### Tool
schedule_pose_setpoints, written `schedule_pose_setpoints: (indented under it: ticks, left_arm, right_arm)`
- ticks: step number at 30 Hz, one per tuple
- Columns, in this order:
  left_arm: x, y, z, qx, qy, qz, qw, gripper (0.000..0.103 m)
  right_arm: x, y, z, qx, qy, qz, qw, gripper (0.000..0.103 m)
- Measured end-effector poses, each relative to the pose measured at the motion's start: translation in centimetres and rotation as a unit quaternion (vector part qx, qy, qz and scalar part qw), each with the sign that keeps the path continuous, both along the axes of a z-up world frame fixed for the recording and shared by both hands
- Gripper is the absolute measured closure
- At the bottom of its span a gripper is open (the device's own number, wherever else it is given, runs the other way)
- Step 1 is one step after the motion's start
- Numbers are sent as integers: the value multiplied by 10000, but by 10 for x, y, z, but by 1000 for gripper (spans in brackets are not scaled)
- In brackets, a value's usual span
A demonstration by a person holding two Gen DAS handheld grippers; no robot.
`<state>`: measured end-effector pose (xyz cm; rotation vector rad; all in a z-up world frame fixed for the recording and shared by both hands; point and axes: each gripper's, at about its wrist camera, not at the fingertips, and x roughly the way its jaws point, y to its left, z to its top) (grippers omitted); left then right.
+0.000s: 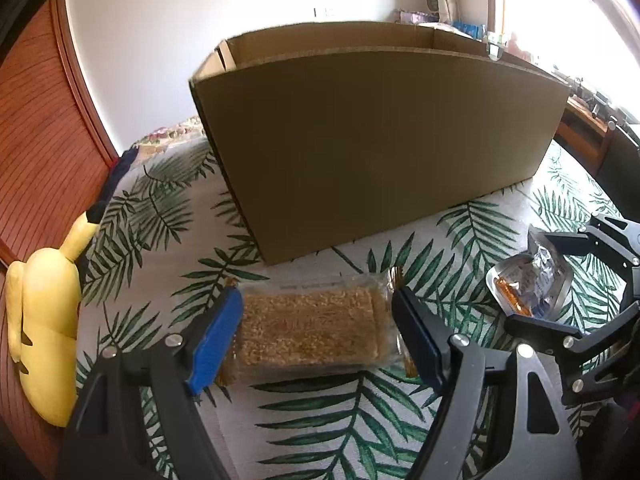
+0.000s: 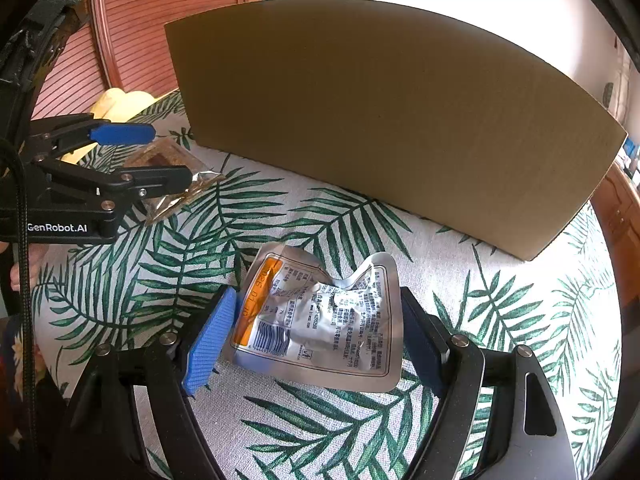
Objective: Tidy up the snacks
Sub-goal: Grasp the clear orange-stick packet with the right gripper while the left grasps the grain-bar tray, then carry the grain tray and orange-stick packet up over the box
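A clear-wrapped golden grain bar (image 1: 310,330) lies on the leaf-print cloth. My left gripper (image 1: 318,334) is open with its fingers either side of the bar; it also shows in the right wrist view (image 2: 148,156). A crumpled silver foil snack pouch (image 2: 320,316) with an orange stripe lies flat on the cloth. My right gripper (image 2: 316,332) is open around the pouch, pads close to its edges. In the left wrist view the pouch (image 1: 528,280) and right gripper (image 1: 560,280) sit at the right. A large open cardboard box (image 1: 372,140) stands just behind both snacks.
A yellow plush toy (image 1: 44,320) lies at the left edge of the cloth by a wooden slatted door (image 1: 36,132). The leaf-print cloth (image 2: 360,432) covers the surface. A wooden desk with clutter (image 1: 588,120) stands at the far right by a bright window.
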<state>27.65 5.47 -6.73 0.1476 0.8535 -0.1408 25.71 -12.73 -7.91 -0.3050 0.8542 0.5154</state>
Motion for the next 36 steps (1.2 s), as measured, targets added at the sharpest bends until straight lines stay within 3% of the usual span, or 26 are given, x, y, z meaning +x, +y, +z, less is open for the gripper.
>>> schedule_pose_setpoints:
  ticks: [5, 8, 13, 16, 24, 29, 36]
  left_arm:
    - [2, -1, -3, 27, -53, 37, 10000, 22]
    - [4, 1, -7, 63, -73, 108, 9999, 12]
    - [11, 22, -14, -621, 155, 321, 9974, 9]
    - [10, 22, -15, -523, 95, 252, 9983, 8]
    - [8, 26, -17, -628, 132, 260, 9976, 9]
    - [1, 28, -16, -825, 184, 189, 9962, 22]
    - [-20, 17, -9, -743, 19, 93, 9972, 24]
  right_arm:
    - [0, 0, 0, 0, 0, 1, 10000, 22]
    - [0, 0, 0, 1, 0, -1, 10000, 22]
    - [0, 0, 0, 0, 0, 1, 10000, 22]
    - [0, 0, 0, 0, -1, 0, 10000, 22]
    - [0, 0, -1, 4, 3, 2, 10000, 22]
    - [-1, 1, 0, 16, 21, 8, 10000, 22]
    - [-3, -1, 3, 31, -5, 38, 10000, 25]
